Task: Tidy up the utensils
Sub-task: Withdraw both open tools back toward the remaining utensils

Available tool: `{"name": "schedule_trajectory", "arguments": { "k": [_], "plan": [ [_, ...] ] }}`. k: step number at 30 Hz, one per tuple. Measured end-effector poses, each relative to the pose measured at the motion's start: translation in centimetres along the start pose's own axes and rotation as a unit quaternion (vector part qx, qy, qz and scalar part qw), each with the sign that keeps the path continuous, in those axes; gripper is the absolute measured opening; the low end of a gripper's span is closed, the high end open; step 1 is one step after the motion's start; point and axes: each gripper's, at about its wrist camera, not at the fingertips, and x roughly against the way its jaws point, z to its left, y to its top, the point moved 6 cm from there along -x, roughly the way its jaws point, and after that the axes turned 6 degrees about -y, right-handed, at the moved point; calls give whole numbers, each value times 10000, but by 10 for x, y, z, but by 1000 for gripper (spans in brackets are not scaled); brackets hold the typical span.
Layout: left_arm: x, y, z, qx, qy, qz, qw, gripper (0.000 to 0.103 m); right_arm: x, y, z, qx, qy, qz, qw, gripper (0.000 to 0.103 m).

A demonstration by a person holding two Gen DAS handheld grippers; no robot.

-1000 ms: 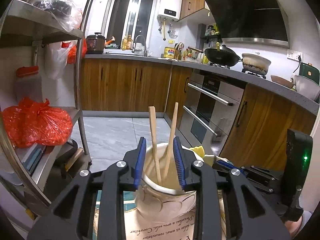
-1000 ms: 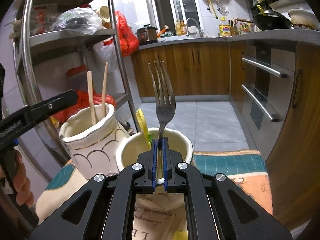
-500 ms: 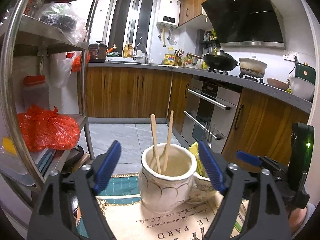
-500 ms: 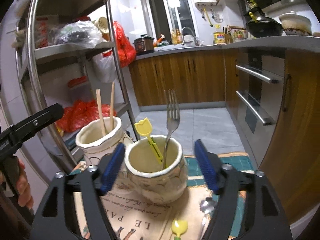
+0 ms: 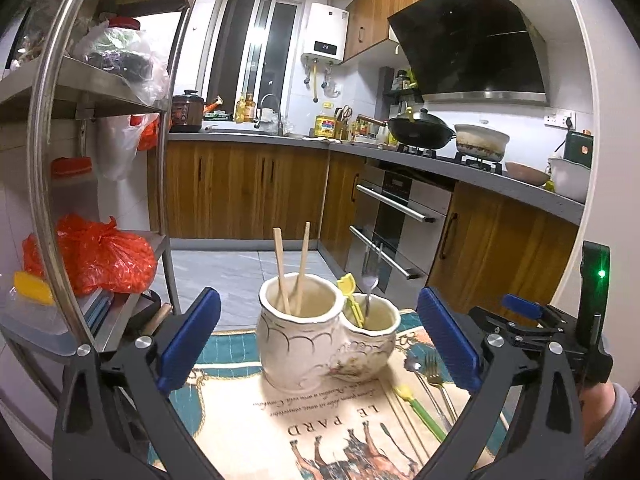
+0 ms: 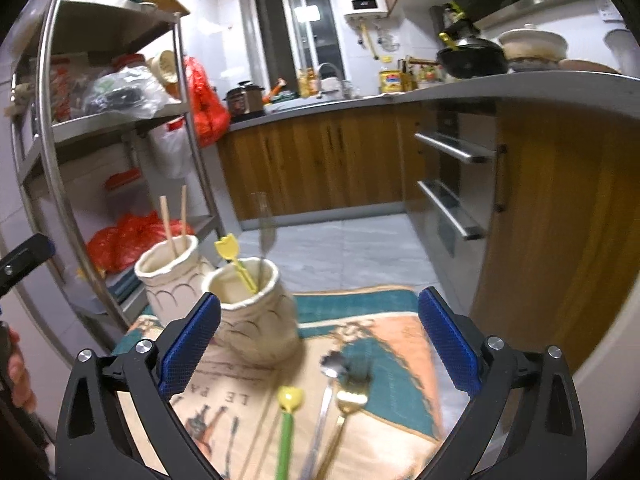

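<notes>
Two joined cream pots hold the sorted utensils on a printed mat, both grippers empty.

The taller pot (image 5: 298, 328) holds two chopsticks (image 5: 282, 270); the shorter pot (image 5: 372, 340), touching it, holds a metal fork (image 5: 370, 276) and a yellow-topped pick (image 5: 350, 296). On the mat (image 5: 320, 432) just beside the pots lie a green pick (image 6: 286, 428), a spoon (image 6: 326, 392) and a gold fork (image 6: 346, 404), blurred in the right view. The left gripper (image 5: 318, 342) has just been opening and stands spread wide, nothing between its blue pads, the pots beyond them. The right gripper (image 6: 318, 340) has likewise just opened wide and grips nothing. A steel shelf (image 5: 116, 92) with a red bag (image 5: 100, 256) stands to the left, wooden cabinets (image 5: 240, 192) behind.
</notes>
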Motion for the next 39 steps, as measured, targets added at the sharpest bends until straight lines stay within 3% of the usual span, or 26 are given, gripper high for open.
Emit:
{"name": "schedule_trajectory", "arguments": {
  "k": [12, 18, 26, 29, 34, 36, 39],
  "plan": [
    [3, -37, -23, -67, -9, 433, 9990, 97, 20, -22, -48, -207, -235, 489, 9983, 98],
    [-10, -65, -29, -190, -37, 776, 9968, 97, 20, -40, -53, -9, -348, 645, 9973, 98],
    [-23, -91, -37, -384, -165, 1094, 9931, 97, 17, -83, -55, 358, -502, 1298, 9896, 97],
    [-31, -102, -38, -416, -190, 1220, 9915, 97, 22, -99, -54, 454, -512, 1500, 9863, 93],
    [-41, -119, -40, -379, -215, 1425, 9888, 97, 17, -120, -55, 559, -610, 1820, 9798, 63],
    [-42, -124, -42, -434, -220, 1466, 9880, 97, 15, -125, -54, 500, -580, 1918, 9784, 58],
    [-45, -132, -45, -497, -219, 1549, 9864, 97, 15, -123, -49, 470, -489, 1862, 9802, 57]
  ]
}}
